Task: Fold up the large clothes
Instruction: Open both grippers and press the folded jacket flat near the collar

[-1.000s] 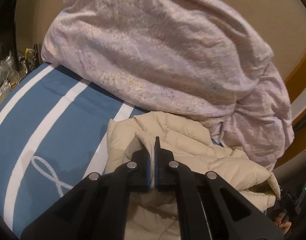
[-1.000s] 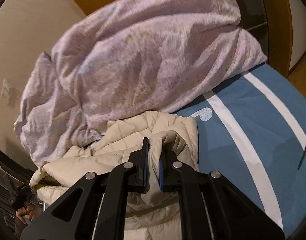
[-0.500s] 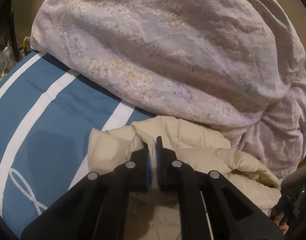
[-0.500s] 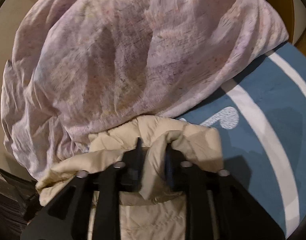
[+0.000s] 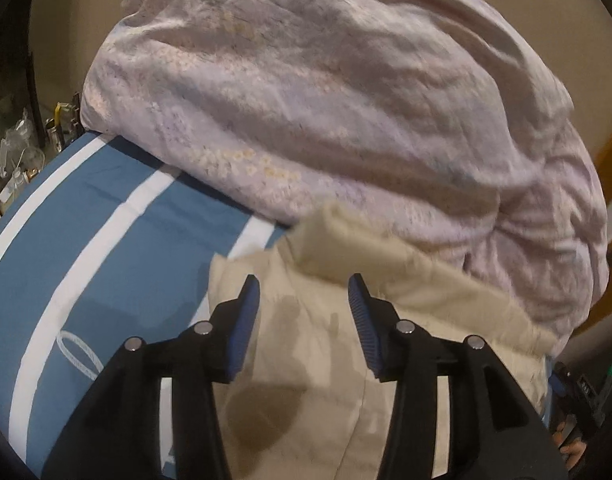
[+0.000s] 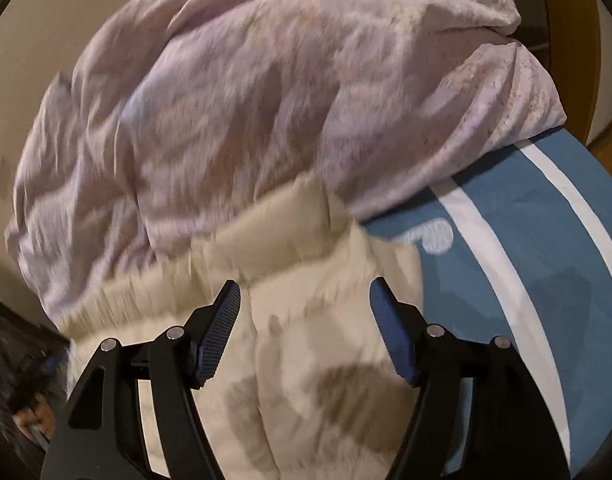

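A cream quilted jacket (image 5: 306, 352) lies on the blue bed cover with white stripes (image 5: 106, 248), its far edge against a big lilac duvet. My left gripper (image 5: 304, 292) is open just above the jacket, jaws wide apart, holding nothing. In the right wrist view the same jacket (image 6: 317, 320) lies under my right gripper (image 6: 306, 292), which is also open and empty. The blue pads (image 6: 397, 352) show on both grippers. The jacket's near part is hidden below the grippers.
The crumpled lilac duvet (image 5: 345, 100) fills the back of the bed, and it also shows in the right wrist view (image 6: 266, 92). Small bottles and clutter (image 5: 22, 156) stand at the far left. A wooden frame (image 6: 565, 40) and beige wall lie behind.
Both grippers were shut on folds of the jacket and have opened, letting it go. The jacket has dropped flat on the bed. Both views are blurred by motion.
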